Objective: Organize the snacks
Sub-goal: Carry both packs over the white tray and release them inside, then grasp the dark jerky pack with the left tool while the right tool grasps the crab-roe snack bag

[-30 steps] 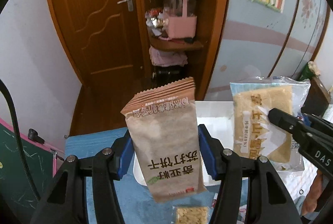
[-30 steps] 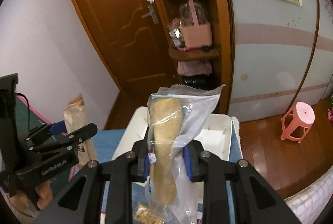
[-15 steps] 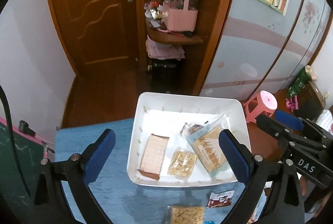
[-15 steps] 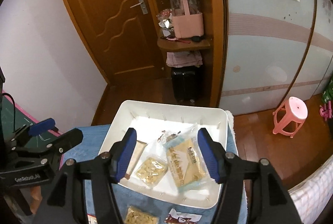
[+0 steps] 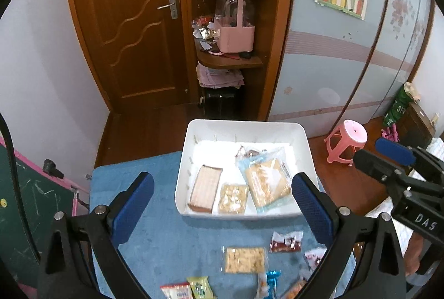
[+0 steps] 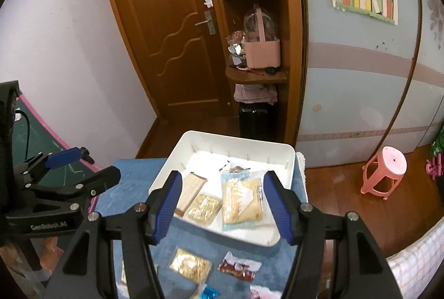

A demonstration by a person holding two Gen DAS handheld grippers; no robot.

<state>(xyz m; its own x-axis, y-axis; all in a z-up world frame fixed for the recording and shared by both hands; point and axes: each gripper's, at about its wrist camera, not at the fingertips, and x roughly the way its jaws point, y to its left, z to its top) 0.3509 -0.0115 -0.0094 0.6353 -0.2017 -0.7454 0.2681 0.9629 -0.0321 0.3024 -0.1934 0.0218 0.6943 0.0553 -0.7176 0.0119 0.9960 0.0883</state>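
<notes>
Crinkly packets (image 5: 244,260) lie crowded on my desk (image 5: 166,238); both wide, empty grippers (image 5: 222,204) (image 6: 222,204) could pinch two together.

Left wrist view looked forward and down from above blue table (image 5: 166,238), left of centre, white tray (image 5: 244,129) near. Right wrist view stood further right, angled likewise. Both shared tray (image 6: 236,140), table, wooden door (image 5: 133,29), shelf nook (image 6: 255,77), pink stool (image 6: 385,174).
</notes>
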